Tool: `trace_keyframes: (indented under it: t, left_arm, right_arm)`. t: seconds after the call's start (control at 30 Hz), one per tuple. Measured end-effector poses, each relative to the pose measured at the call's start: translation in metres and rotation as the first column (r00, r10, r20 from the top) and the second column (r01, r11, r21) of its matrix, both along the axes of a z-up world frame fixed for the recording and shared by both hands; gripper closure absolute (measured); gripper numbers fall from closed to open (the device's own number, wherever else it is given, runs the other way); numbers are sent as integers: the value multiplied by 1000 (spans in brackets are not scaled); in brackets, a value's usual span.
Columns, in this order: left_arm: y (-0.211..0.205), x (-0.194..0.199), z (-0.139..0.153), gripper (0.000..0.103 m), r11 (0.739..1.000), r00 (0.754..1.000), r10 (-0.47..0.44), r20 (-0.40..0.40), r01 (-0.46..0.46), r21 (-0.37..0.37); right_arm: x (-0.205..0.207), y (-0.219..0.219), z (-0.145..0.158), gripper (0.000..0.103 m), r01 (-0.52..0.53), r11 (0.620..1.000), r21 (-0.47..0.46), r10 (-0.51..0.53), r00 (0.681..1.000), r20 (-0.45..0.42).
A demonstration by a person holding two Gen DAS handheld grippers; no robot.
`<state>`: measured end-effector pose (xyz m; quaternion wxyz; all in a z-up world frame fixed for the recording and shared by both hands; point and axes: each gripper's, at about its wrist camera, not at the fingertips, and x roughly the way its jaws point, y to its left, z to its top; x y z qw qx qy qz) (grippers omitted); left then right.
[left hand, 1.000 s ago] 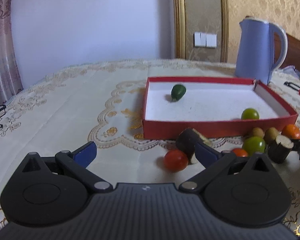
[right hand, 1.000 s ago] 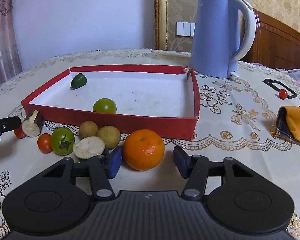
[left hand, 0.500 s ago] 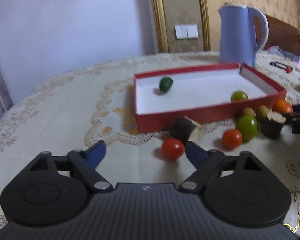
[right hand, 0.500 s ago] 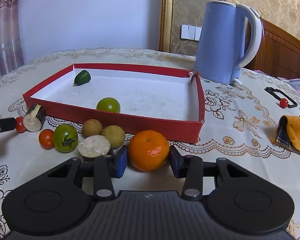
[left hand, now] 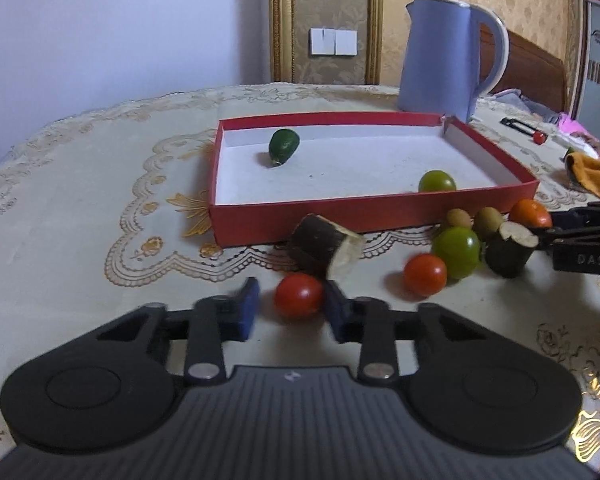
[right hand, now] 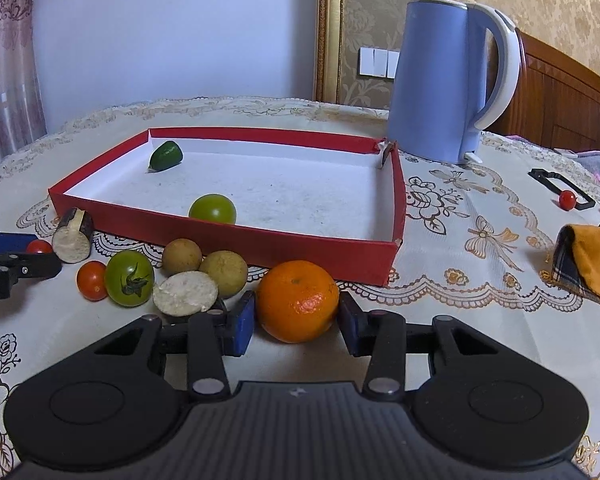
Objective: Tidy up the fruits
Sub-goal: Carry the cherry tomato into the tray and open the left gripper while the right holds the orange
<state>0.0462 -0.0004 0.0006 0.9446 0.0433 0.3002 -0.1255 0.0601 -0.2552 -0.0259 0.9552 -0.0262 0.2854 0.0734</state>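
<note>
The left gripper (left hand: 290,312) sits low on the tablecloth (left hand: 80,200), its jaws spread around a red tomato (left hand: 299,295) with a gap on the left side. The right gripper (right hand: 296,322) brackets the orange (right hand: 298,300), pads at or nearly at its sides; contact cannot be confirmed. Both fruits lie just outside the red box (right hand: 260,240), which holds a green tomato (right hand: 213,209) and a small cucumber (right hand: 165,155).

Red box (right hand: 236,236) holds a dark green fruit (right hand: 165,155) and a green tomato (right hand: 212,209); orange (right hand: 298,301) and red tomato (left hand: 299,295) lie outside.
</note>
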Motion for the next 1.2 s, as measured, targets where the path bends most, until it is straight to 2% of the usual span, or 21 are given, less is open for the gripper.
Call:
trace_keyframes:
  t: [0.23,0.47,0.9,1.2]
  left_arm:
    - [0,-6,2,79,999,999,33,37,-34,10]
    - [0,-8,18,79,998,995,53,89,-54,13]
    - [-34,46,31,79,994,992,74,106,-82,74]
    - [-52,85,27,79,987,994,95,61,-102,124]
  right_arm:
    - [-2,2,1,60,8,1000,-13,-8,1000,7]
    - [-5,0,1,60,13,1000,-13,-13,1000,12]
    - [-13,-6,5,60,35,999,-9,-35,999,35]
    - [-18,-9,16,60,21,1000,19,-22,998,67]
